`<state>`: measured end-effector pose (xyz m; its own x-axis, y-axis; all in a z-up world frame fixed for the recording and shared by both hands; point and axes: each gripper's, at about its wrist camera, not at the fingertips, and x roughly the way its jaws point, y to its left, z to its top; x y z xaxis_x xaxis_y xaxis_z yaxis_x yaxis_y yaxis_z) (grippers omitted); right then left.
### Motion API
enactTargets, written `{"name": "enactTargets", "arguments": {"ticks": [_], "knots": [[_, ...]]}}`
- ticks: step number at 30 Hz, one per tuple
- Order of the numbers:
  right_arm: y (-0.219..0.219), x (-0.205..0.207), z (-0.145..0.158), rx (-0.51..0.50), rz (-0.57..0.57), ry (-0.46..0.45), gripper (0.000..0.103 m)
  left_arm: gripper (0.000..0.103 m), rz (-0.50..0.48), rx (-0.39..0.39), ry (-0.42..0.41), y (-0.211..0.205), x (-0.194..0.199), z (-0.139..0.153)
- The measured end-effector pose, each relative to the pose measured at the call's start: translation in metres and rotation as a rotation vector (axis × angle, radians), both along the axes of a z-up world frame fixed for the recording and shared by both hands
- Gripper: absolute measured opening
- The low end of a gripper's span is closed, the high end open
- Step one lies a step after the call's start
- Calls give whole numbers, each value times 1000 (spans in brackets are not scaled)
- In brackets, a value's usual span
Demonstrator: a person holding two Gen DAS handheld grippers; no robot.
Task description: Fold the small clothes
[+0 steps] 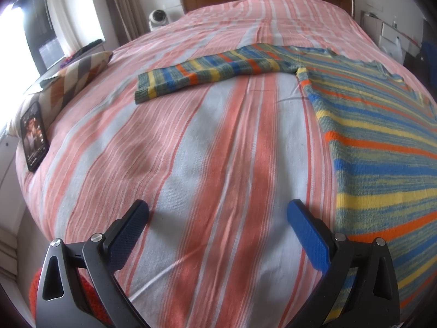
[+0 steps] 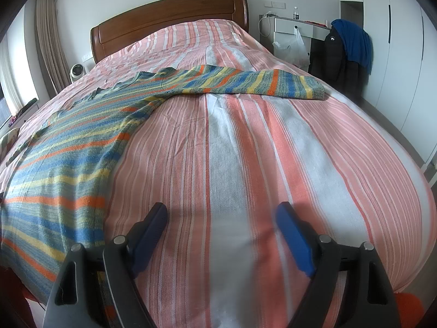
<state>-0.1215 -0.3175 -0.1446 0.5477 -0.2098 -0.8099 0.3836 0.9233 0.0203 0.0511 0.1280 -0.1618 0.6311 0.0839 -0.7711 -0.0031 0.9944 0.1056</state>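
A knit sweater striped in blue, yellow, orange and green lies flat on the bed. In the left wrist view its body [image 1: 382, 147] fills the right side and one sleeve [image 1: 207, 73] stretches out to the left. In the right wrist view the body [image 2: 62, 150] lies at the left and the other sleeve [image 2: 259, 83] stretches right. My left gripper [image 1: 218, 213] is open and empty over the bedsheet, just left of the sweater's hem. My right gripper [image 2: 222, 216] is open and empty over the sheet, just right of the hem.
The bed [image 1: 191, 150] has a pink and white striped sheet and a wooden headboard [image 2: 169, 19]. A phone [image 1: 34, 136] and a patterned pillow [image 1: 79, 73] lie at the left edge. A chair with jackets [image 2: 344, 52] and a white desk [image 2: 293, 27] stand to the right.
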Motion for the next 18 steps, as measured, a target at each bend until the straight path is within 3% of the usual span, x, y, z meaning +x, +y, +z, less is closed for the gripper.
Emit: {"name": "enactTargets", "arguments": {"ticks": [18], "knots": [[1, 0, 0, -3, -1, 1, 83, 102, 0, 4, -1, 2, 1, -1]]}}
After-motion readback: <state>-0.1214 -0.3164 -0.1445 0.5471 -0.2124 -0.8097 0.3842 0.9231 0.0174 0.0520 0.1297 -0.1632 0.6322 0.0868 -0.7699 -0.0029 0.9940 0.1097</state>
